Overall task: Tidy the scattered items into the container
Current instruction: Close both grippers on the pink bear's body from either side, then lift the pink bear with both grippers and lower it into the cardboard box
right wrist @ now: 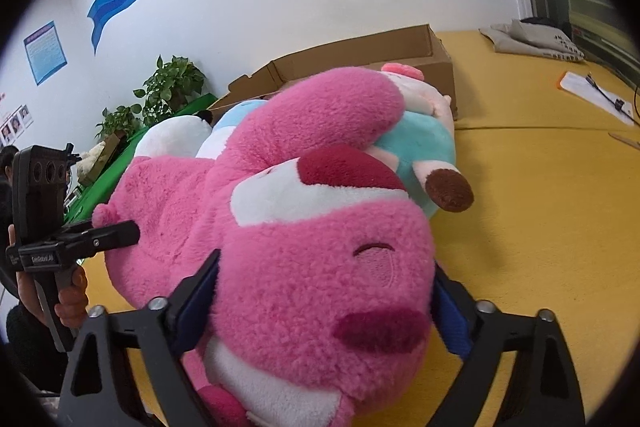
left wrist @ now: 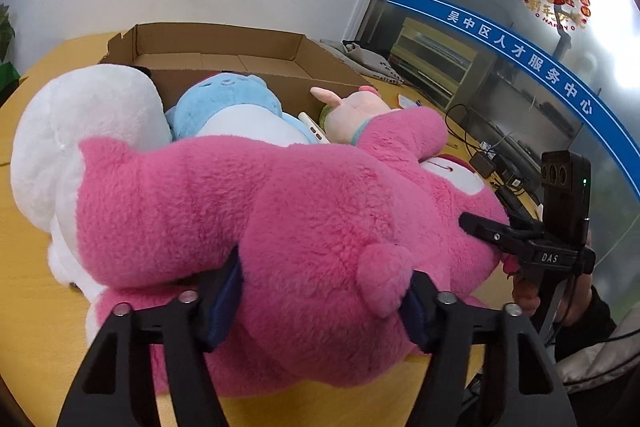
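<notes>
We have the pink plush bear (left wrist: 288,211) pinched at both ends on the yellow worktop (right wrist: 540,227) — left claw (left wrist: 320,303) squeezing its rump, right claw (right wrist: 324,299) its head — so next comes a level lift toward the cardboard box (left wrist: 224,67) at twelve o'clock.

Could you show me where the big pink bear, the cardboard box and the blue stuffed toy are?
pink bear (right wrist: 320,267): right wrist view, on its face.
cardboard box (left wrist: 248,65): left wrist view, on its inside floor.
blue stuffed toy (left wrist: 236,95): left wrist view, on its head.
</notes>
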`<state>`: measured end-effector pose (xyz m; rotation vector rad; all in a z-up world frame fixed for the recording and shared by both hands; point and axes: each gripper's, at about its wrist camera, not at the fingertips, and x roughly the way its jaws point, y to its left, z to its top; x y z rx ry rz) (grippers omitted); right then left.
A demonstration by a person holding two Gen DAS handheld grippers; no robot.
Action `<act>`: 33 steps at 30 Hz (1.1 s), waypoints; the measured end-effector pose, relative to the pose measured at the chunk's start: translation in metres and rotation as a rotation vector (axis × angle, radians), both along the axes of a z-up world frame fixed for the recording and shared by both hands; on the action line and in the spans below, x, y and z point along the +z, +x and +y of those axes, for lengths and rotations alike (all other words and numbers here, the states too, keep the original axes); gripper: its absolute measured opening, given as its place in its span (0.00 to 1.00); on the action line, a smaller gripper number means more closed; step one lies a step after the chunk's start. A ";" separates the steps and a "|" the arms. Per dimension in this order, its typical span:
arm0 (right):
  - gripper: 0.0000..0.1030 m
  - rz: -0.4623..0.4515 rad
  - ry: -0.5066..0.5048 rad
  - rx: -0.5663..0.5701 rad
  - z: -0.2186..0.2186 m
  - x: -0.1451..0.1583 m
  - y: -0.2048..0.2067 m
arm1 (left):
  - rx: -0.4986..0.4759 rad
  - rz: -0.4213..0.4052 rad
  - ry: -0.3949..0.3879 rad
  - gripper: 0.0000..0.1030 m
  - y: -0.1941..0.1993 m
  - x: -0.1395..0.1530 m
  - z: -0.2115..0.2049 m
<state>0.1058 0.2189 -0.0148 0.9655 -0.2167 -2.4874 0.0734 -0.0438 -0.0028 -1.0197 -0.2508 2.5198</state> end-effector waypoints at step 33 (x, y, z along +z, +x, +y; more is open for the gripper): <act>0.67 0.424 -0.014 -0.013 -0.026 0.228 -0.192 | 0.076 0.282 -0.001 0.53 -0.223 0.216 -0.061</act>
